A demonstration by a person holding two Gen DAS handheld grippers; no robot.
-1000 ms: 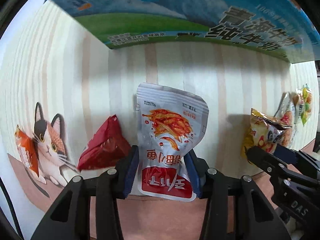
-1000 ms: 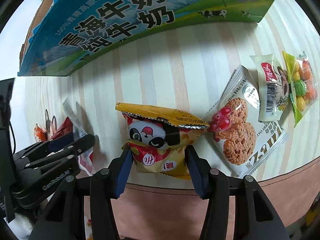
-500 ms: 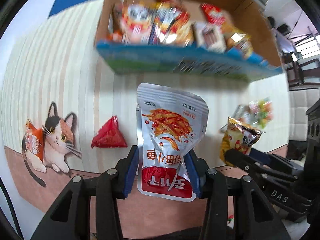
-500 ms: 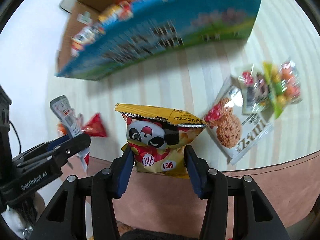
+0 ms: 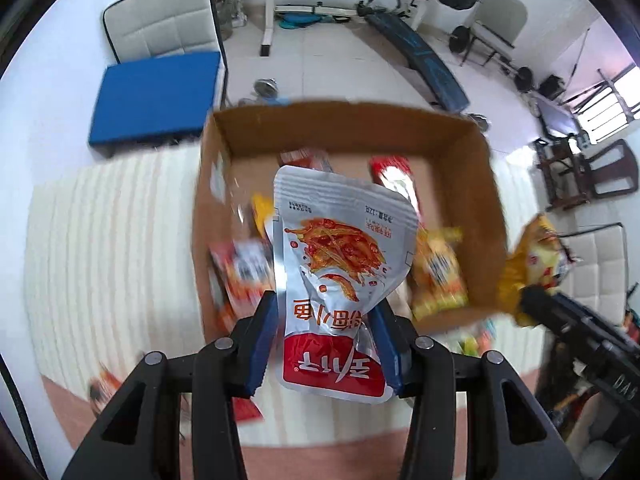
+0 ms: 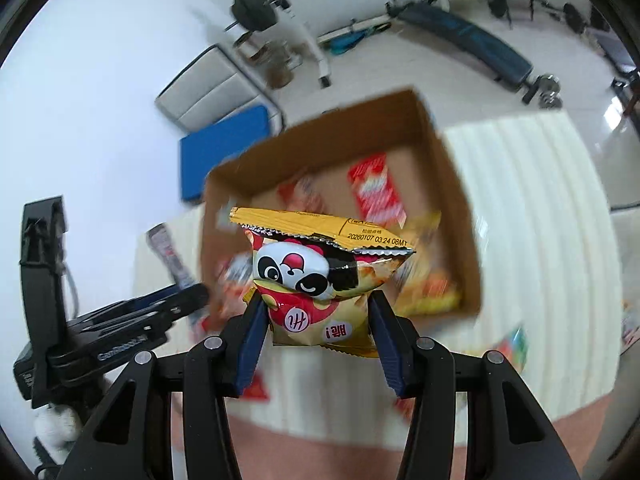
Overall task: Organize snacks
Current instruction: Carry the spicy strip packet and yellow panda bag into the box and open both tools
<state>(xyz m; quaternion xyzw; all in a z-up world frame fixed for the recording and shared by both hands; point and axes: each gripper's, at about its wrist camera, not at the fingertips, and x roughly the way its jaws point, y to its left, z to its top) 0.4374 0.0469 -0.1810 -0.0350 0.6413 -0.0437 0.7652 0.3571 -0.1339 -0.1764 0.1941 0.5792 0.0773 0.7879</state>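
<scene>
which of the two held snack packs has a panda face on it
The yellow snack bag in the right gripper; the left gripper holds a silver pouch with red food art instead.

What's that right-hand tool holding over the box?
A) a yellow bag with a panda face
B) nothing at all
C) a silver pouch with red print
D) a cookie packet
A: the right tool is shut on the yellow panda bag, held above the open cardboard box; the silver pouch is in the left tool.

Cream striped tablecloth [image 5: 112, 240] over table, open cardboard box [image 5: 452, 128] of snack packets standing on it
</scene>
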